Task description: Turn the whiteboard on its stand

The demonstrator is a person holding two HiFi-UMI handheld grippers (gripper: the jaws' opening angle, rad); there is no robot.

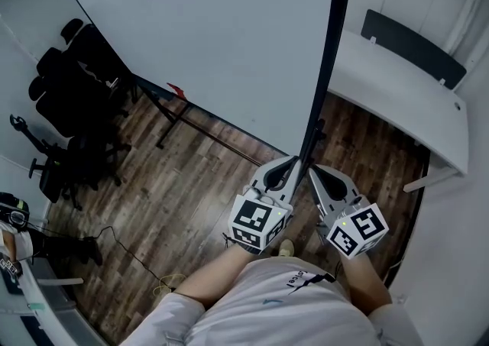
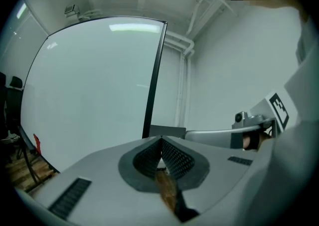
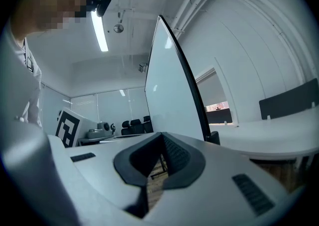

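The whiteboard point(image 1: 206, 39) is a big white panel, and its black side frame point(image 1: 330, 46) runs down toward me. My left gripper point(image 1: 293, 161) is at the foot of that frame with its jaws shut and nothing between them. In the left gripper view the closed tips point(image 2: 160, 140) point at the whiteboard point(image 2: 89, 85) and its dark edge point(image 2: 153, 80). Just right of the frame, my right gripper point(image 1: 312, 171) is also shut and empty. In the right gripper view its tips point(image 3: 162, 135) sit below the whiteboard point(image 3: 167, 90), seen nearly edge-on.
The stand's black legs point(image 1: 191, 127) cross the wood floor under the board, with a small red thing point(image 1: 176, 91) at the board's lower edge. Black office chairs point(image 1: 76, 108) crowd the left. A white desk point(image 1: 405, 100) with a dark panel point(image 1: 412, 46) stands at the right. A cable point(image 1: 130, 253) trails on the floor.
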